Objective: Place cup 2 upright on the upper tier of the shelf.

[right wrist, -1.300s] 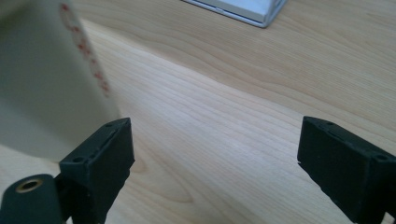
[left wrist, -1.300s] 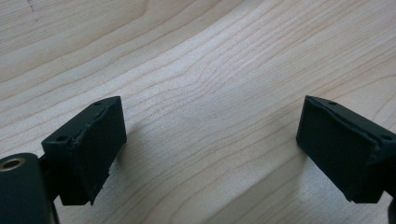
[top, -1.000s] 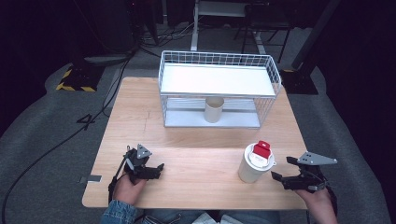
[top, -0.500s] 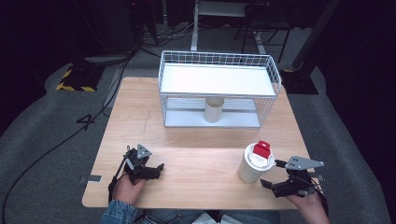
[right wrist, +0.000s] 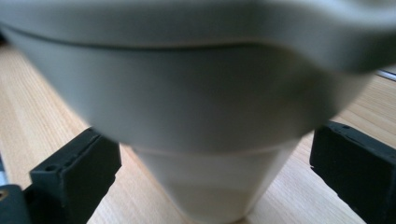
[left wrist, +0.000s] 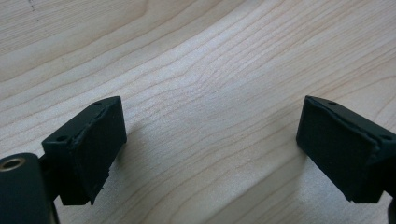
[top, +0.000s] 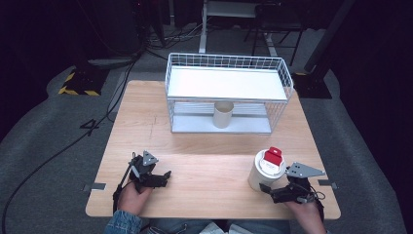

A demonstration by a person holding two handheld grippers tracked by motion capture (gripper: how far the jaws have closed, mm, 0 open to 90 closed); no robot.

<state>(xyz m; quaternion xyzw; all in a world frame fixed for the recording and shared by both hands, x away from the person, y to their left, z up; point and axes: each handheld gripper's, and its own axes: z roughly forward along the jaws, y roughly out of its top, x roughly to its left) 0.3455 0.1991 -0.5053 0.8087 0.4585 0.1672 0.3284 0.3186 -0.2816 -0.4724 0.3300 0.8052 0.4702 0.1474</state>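
A white lidded cup [top: 267, 169] with a red tab stands near the wooden counter's [top: 204, 161] right front. The right gripper [top: 282, 191] brackets its tapered base, jaws spread, not yet touching. The left gripper [top: 155, 176] rests empty, jaws apart; the cup looks light and crushable, best held gently below the lid.

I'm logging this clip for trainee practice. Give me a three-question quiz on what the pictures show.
1. True or false: the right gripper is shut on the white cup.
2. What lies between the left gripper's jaws? A) bare table B) a cup C) a red lid
3. Where does the beige cup stand?

Key:
1. False. In the right gripper view the jaws stand apart on either side of the cup, not touching it.
2. A, only the wooden table.
3. On the lower shelf of the wire rack.
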